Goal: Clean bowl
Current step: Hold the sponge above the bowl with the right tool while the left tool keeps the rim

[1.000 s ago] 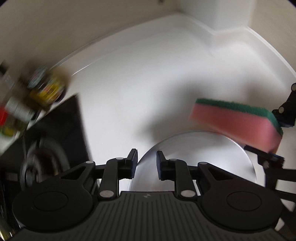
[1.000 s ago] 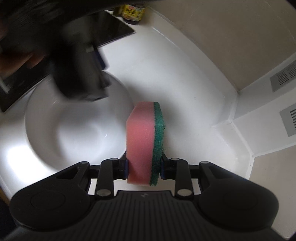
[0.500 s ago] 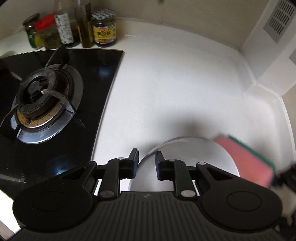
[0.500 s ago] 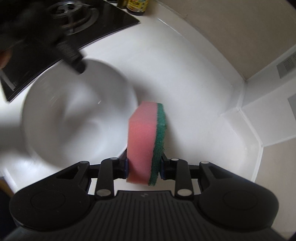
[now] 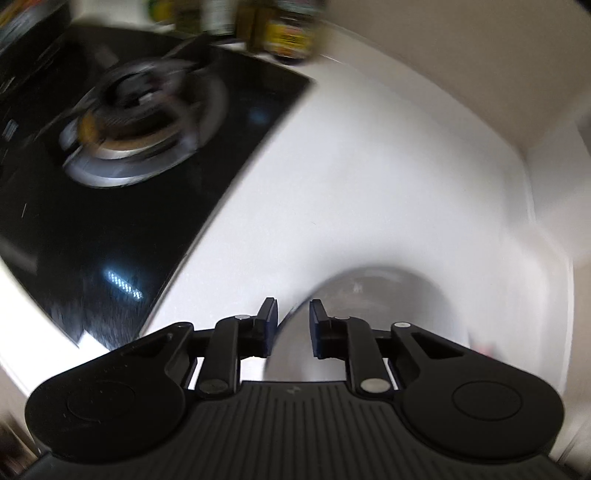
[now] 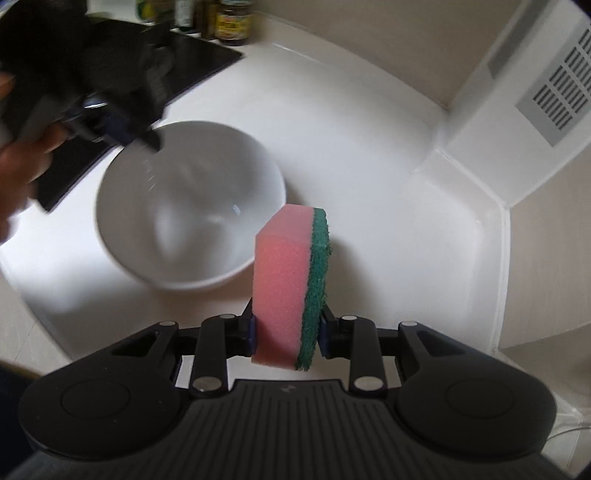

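The white counter (image 6: 351, 122) gives you open room to the right of the bowl (image 6: 192, 218), out to the raised lip where it meets the wall and the vented panel (image 6: 557, 85). On the left the black hob (image 5: 122, 177) borders the counter, its edge running close past the bowl, with jars (image 6: 231, 18) lined up behind it.

Your right gripper (image 6: 286, 332) is clamped on the sponge (image 6: 291, 288), pink foam to the left, green scrub face to the right, held on edge just right of the bowl and above the counter, not touching the bowl. Your left gripper (image 5: 291, 328) has its fingers slightly apart with the bowl's rim between them; in the right view it sits blurred at the bowl's far-left rim (image 6: 122, 129). You cannot tell whether the pads actually pinch the rim.

Compared with half a second ago, the bowl now looks tilted toward the sponge, and the sponge has slipped out of the left view.
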